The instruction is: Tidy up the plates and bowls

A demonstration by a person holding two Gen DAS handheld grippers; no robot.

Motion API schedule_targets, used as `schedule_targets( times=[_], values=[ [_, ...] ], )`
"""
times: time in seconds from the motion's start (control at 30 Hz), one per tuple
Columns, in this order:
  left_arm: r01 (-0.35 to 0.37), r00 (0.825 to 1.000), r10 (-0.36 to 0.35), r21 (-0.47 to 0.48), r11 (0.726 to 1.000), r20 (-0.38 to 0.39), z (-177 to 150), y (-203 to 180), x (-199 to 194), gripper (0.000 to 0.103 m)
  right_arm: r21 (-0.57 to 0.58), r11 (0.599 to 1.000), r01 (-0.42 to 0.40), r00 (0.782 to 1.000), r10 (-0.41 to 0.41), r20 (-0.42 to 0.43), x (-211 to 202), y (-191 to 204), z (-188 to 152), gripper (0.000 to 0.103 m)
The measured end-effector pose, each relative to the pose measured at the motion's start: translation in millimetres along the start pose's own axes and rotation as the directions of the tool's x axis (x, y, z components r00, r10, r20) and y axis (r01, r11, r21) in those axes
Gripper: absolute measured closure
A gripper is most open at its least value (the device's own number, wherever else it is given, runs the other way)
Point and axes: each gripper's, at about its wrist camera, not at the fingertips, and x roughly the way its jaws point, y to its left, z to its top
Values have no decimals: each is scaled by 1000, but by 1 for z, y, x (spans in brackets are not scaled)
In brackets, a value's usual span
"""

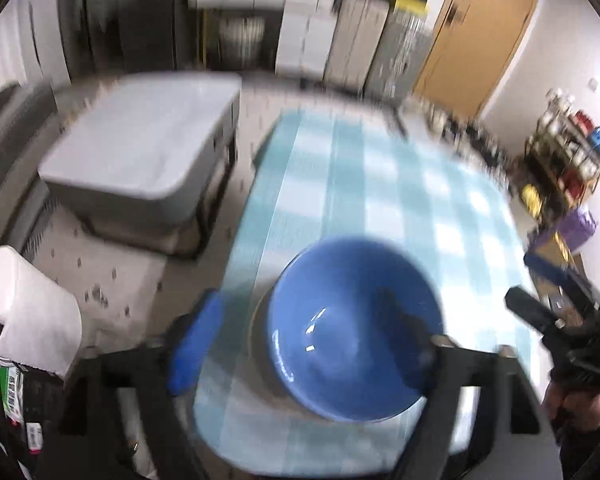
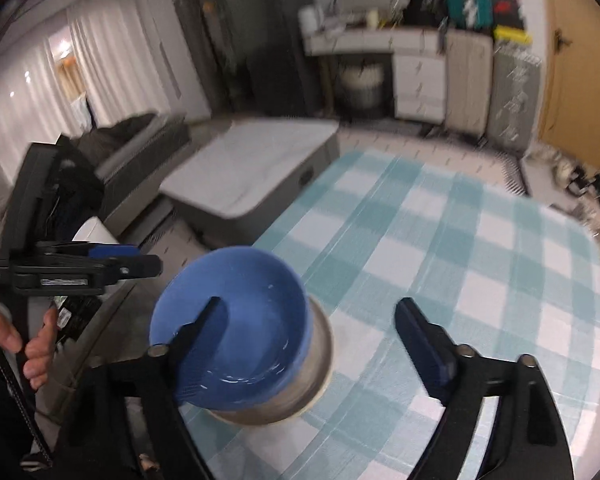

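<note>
Overhead, our left gripper (image 1: 300, 344) and right gripper (image 2: 312, 344) both gaped, grasping nothing. Below them the blue bowl (image 1: 352, 332) sat nested on a grey dish (image 2: 316, 364) upon the checked tablecloth (image 2: 460, 248). Only the right view showed a curtain (image 2: 28, 88).

lit: even indoor | motion blur both views | fisheye edges warped

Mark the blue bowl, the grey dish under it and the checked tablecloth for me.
blue bowl (image 2: 252, 328): right wrist view, inner wall.
grey dish (image 2: 320, 360): right wrist view, outer rim showing right of the bowl.
checked tablecloth (image 1: 400, 184): left wrist view, bare cloth beyond the bowl.
</note>
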Motion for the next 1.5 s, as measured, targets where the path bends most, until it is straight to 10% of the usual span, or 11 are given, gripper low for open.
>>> schedule_targets(
  times=[0.3, 0.5, 0.83, 1.0, 1.5],
  values=[
    [-16, 961, 46, -112, 994, 272, -44, -31, -44, 5, 22, 990, 141, 965, -143, 221, -56, 0, -63, 1],
    [-164, 893, 171, -51, 985, 416, -75, -62, -57, 0, 122, 980, 155, 940, -184, 286, -82, -7, -97, 1],
    [-126, 948, 105, 52, 991, 300, -109, -93, -39, 0, 146, 955, 259, 923, -289, 256, -89, -6, -134, 1],
    [-215, 928, 173, 95, 972, 329, -118, -109, -36, 0, 160, 953, 256, 930, -288, 230, -84, -5, -146, 1],
    [-204, 945, 162, 128, 970, 283, -127, -112, -21, 0, 179, 948, 265, 930, -300, 212, -82, -12, -157, 1]
  ],
)
